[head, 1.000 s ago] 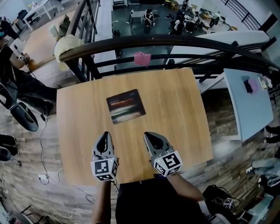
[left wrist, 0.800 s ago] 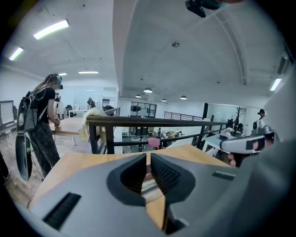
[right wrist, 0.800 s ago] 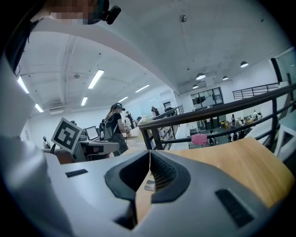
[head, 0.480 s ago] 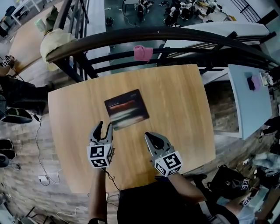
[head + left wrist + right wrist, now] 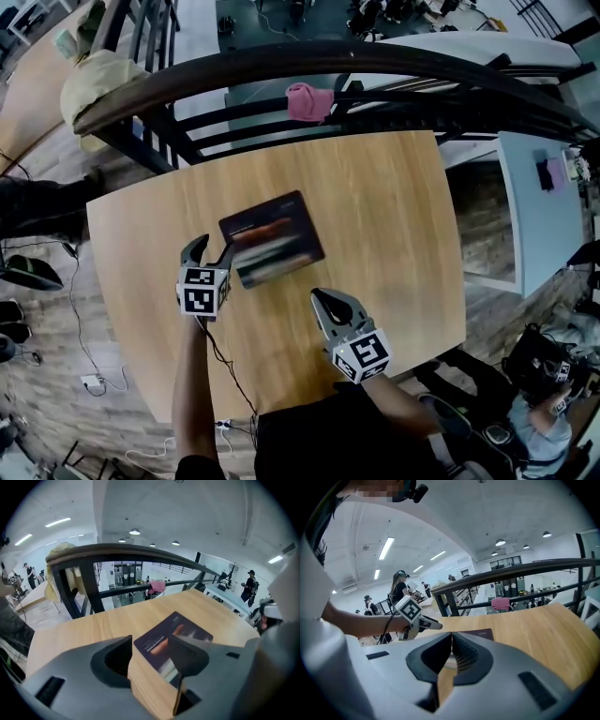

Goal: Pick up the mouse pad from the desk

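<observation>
The pick-up is not yet made: the mouse pad [image 5: 272, 236] lies flat on the wooden surface [image 5: 384, 216], roughly at its middle, and nothing has hold of it; only the approach looks done, and the closing, the grip and the lift are all left. The left gripper [image 5: 212, 249] sits just beside the pad's left edge with its fingers [image 5: 190, 654] spread wide; in the left gripper view the pad's near corner shows through the gap (whether a fingertip touches the edge I cannot tell). The right gripper [image 5: 323, 302] hangs nearer the person, apart from the pad, its fingers [image 5: 464, 654] pressed together on nothing. The pad is a thin dark rectangle with a reddish streak and a pale band toward its near edge; it lies slightly askew to the surface's edges, with no corner raised.
</observation>
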{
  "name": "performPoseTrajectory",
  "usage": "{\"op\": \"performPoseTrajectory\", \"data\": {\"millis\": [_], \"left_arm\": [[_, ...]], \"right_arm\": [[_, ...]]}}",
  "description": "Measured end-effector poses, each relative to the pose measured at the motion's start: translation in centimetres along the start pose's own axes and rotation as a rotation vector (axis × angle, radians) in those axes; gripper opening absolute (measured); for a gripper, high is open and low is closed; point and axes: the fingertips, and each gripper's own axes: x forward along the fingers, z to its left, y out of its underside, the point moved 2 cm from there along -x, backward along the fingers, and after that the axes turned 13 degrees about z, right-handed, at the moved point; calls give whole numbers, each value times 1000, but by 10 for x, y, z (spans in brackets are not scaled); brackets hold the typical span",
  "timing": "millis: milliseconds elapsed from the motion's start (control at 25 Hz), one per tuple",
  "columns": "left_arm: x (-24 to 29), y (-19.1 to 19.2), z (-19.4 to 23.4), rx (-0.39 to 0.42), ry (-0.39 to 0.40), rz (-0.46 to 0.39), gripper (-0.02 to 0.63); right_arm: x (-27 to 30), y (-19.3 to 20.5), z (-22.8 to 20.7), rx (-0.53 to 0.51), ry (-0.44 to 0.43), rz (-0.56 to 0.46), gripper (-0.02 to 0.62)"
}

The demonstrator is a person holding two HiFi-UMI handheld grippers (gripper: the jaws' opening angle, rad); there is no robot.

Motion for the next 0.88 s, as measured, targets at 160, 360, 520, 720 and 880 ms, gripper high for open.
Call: {"op": "performPoseTrajectory", "data": {"millis": [160,360,520,720,880], "left_arm": [[32,-7,11,13,10,47,236],[63,-9,18,32,35,129,236],[79,-3,24,35,44,193,238],[94,0,25,34,48,228,238],[101,5,24,45,38,260,238]], "right_arm": [[10,8,-6,13,1,23,31],[19,14,-16,25,6,37,31],[24,17,-20,31,5,50,31],[31,19,-24,32,1,61,31],[35,19,-25,28,0,72,31]]}}
